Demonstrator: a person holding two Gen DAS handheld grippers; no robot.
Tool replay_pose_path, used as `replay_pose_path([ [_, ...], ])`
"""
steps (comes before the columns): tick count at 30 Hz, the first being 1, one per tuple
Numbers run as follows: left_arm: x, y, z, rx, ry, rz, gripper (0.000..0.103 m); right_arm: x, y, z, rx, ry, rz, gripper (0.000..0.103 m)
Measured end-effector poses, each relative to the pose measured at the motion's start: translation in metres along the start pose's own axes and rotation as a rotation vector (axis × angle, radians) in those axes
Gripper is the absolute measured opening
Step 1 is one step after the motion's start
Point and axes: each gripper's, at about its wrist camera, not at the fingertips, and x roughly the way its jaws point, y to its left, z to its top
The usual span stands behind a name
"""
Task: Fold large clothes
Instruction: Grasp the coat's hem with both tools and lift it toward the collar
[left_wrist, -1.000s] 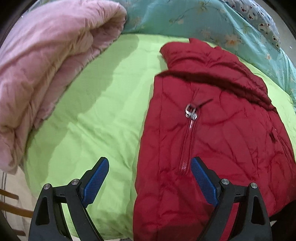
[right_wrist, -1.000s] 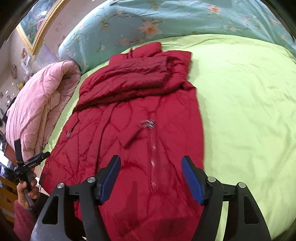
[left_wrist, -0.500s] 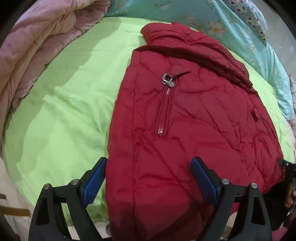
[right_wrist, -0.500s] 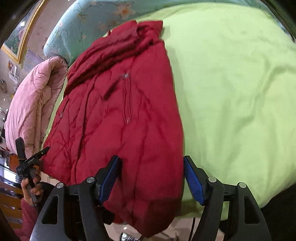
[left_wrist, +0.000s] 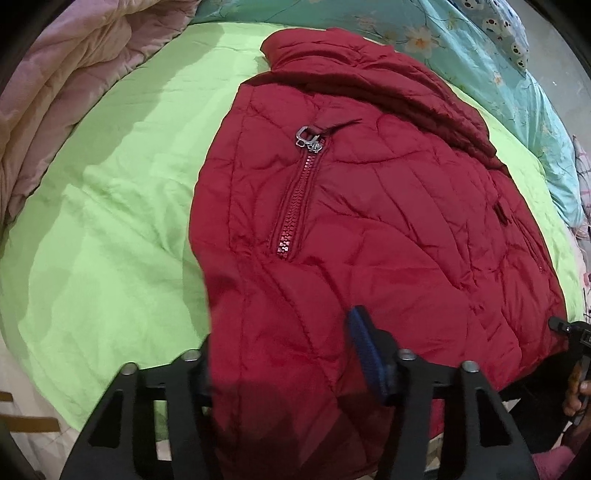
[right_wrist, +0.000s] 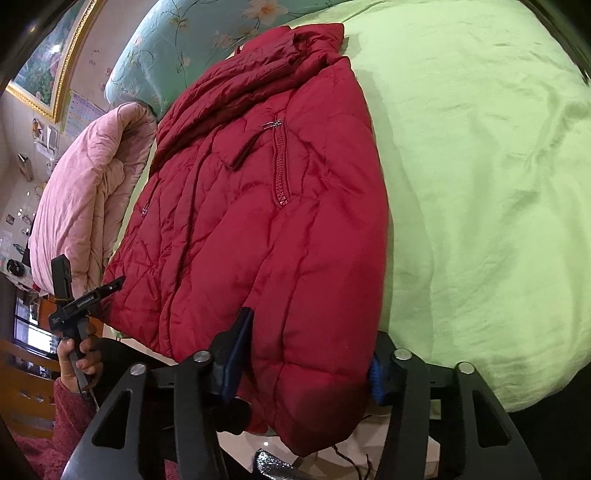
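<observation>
Jacket (left_wrist: 369, 229) is spread on the bed (left_wrist: 103, 221), its puffy hem bunched between both the left tongs (left_wrist: 284, 350) and right tongs (right_wrist: 308, 347) as they're closing, so slick padding could squirt out and wreck the fold.

red jacket (left_wrist: 369, 221) hem cut off at bottom edge; covers left hand-held gripper (left_wrist: 284, 354) near pad

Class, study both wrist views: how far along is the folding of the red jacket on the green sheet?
Done: the red jacket lies flat, sleeves folded across its top. In hand: the left tongs and right tongs are closing over its bottom hem corners. Left: lifting the hem toward the collar.
</observation>
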Motion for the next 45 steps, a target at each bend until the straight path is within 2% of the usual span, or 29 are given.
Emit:
replay_pose_path([
  [3,0.000,0.000,-0.001,0.005,-0.007,-0.019,0.039,0.001,0.001,-0.001,-0.006,-0.003,0.007,0.040],
  [4,-0.001,0.000,-0.001,0.008,-0.006,-0.021,0.038,0.002,0.001,-0.001,-0.007,-0.003,0.008,0.040],
  [6,-0.001,-0.001,0.000,0.017,-0.006,-0.022,0.036,0.003,0.002,0.000,-0.011,-0.006,0.010,0.044],
  [9,-0.005,-0.003,0.001,0.029,-0.023,-0.020,0.023,0.007,0.001,0.000,0.004,0.001,0.023,0.045],
  [11,-0.015,-0.008,0.000,0.054,-0.058,-0.016,0.016,0.006,0.005,0.001,-0.013,-0.003,0.008,0.033],
  [13,-0.025,-0.014,0.000,0.081,-0.097,-0.007,0.013,-0.001,0.011,0.004,-0.025,-0.022,0.043,0.023],
  [16,-0.040,-0.021,0.001,0.104,-0.150,-0.007,0.012,-0.016,0.018,0.013,-0.026,-0.064,0.100,0.019],
  [21,-0.059,-0.019,0.008,0.079,-0.213,-0.038,0.011,-0.043,0.031,0.031,-0.043,-0.147,0.156,0.018],
  [26,-0.081,-0.012,0.016,0.053,-0.278,-0.063,0.011,-0.064,0.038,0.049,-0.054,-0.231,0.171,0.018],
  [32,-0.093,-0.018,0.042,0.058,-0.345,-0.066,0.011,-0.071,0.044,0.079,-0.074,-0.287,0.174,0.018],
  [40,-0.093,-0.030,0.103,0.045,-0.410,-0.052,0.012,-0.077,0.054,0.141,-0.089,-0.351,0.172,0.018],
  [45,-0.072,-0.041,0.158,0.022,-0.414,-0.046,0.012,-0.072,0.054,0.184,-0.063,-0.380,0.176,0.018],
])
